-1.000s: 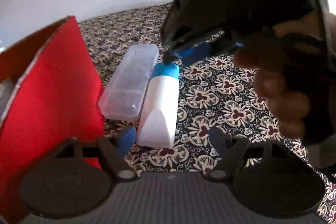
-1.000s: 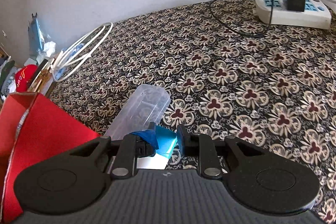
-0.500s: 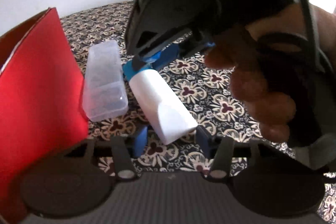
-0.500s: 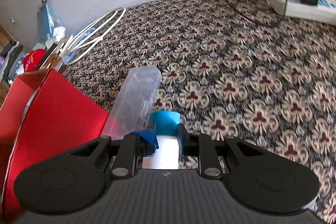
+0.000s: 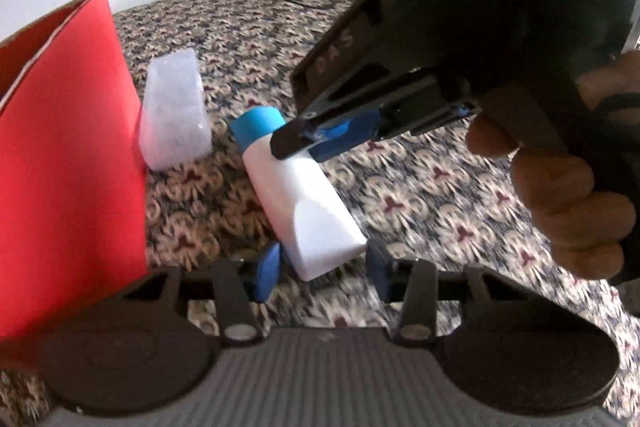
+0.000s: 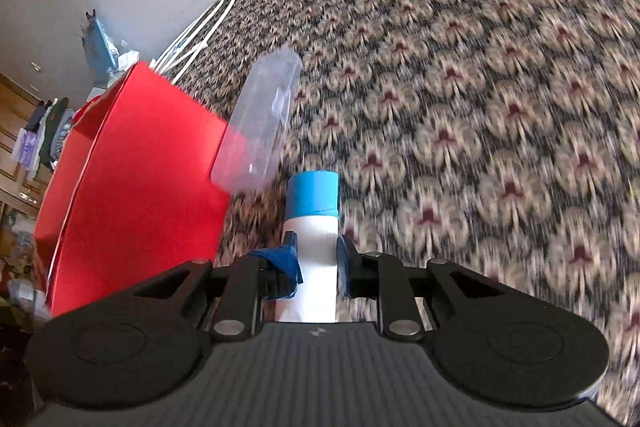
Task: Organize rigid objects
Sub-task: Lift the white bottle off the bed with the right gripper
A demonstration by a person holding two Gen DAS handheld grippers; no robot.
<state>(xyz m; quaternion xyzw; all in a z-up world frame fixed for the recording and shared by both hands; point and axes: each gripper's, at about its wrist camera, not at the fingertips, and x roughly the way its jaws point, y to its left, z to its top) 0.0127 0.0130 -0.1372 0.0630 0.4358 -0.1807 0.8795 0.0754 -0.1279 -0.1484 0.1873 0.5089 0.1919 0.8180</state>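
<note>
The white bottle (image 5: 304,203) with the blue cap (image 5: 256,125) lies on the patterned bedspread (image 5: 420,187) just beside the red box (image 5: 72,155), with a clear plastic case (image 5: 176,123) against that box's side, so both things sit within easy reach of what looks like the container they are meant to go into. The right gripper (image 6: 318,259) is pinched on the bottle just below its cap, seemingly to steer or steady it. The left gripper (image 5: 320,269) has just been closing; its jaws straddle the bottle's flat end, but blur hides whether the pads press on it. Pale lettering on the right gripper's body reads roughly "DAS", and a label near its top cannot be read; the bottle shows no print
</note>
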